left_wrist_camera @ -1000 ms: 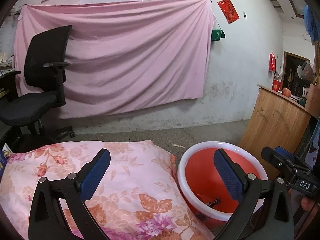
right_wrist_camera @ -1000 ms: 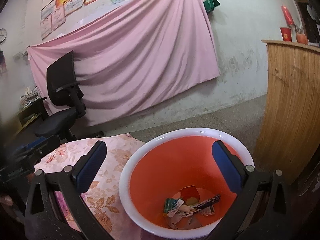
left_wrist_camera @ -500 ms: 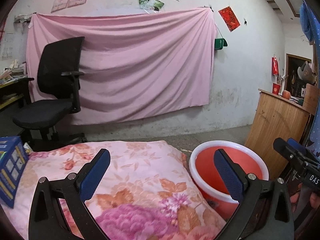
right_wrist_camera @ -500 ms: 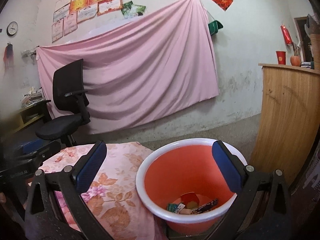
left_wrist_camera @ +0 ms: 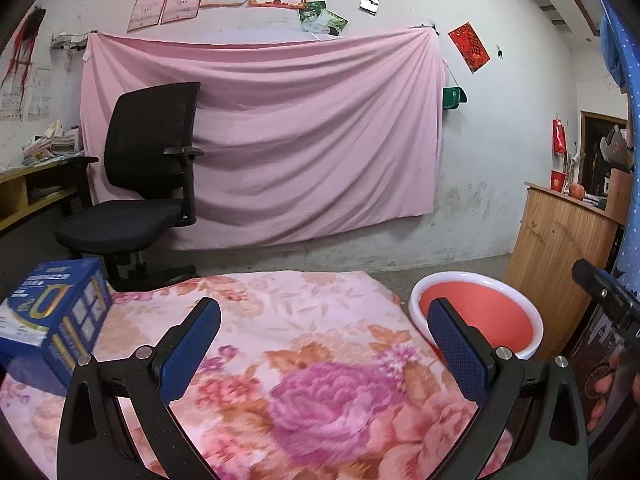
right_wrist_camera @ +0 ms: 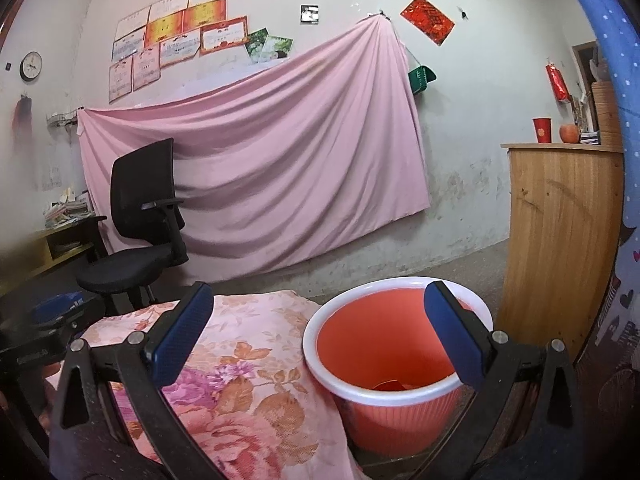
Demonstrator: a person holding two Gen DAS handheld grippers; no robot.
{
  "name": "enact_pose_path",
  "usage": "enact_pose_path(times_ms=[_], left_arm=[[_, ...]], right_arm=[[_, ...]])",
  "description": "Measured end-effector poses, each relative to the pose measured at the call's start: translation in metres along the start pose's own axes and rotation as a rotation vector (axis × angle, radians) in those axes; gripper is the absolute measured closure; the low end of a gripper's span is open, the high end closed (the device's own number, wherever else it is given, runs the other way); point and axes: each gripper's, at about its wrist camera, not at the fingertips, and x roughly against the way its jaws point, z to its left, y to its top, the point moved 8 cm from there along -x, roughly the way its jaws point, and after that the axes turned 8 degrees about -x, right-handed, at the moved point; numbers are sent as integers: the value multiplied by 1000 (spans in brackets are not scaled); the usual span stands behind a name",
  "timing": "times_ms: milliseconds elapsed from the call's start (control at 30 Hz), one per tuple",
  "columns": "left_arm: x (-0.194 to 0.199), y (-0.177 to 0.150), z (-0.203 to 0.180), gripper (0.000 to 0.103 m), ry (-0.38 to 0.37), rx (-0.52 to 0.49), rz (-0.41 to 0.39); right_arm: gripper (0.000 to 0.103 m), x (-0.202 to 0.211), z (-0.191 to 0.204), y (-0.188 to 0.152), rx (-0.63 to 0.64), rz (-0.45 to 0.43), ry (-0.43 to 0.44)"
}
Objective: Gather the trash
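While both grippers hang empty with jaws spread wide, trash sits in the red bin (right_wrist_camera: 394,360)
Left gripper (left_wrist_camera: 326,346) over the floral cloth (left_wrist_camera: 304,364), right gripper (right_wrist_camera: 320,334) has the bin at 3 o'clock; the scraps (right_wrist_camera: 394,385) look light and crumpled, best pinched by an edge

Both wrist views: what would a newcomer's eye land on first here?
Probably the big pink sheet hung across the back wall, with a black office chair in front of it at the left. Nearer, an orange bin with a white rim stands just right of a flowered cloth, on whose left edge sits a blue box.
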Motion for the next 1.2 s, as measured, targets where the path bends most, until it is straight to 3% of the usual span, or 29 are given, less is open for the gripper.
enact_pose_path(times_ms=[367,800,1033,1200], left_arm=[[42,-19,19,2,0,-6,-11],[87,-55,55,2,41,19,-5],[114,-90,75,2,62,44,16],[130,-93,88,2,104,48,-15]], right_arm=[[0,41,22,-11,9,-62,-27],[0,73,65,-46,5,-8,-21],[0,101,100,-71,72,-27,-1],[0,110,116,-82,109,-28,-31]])
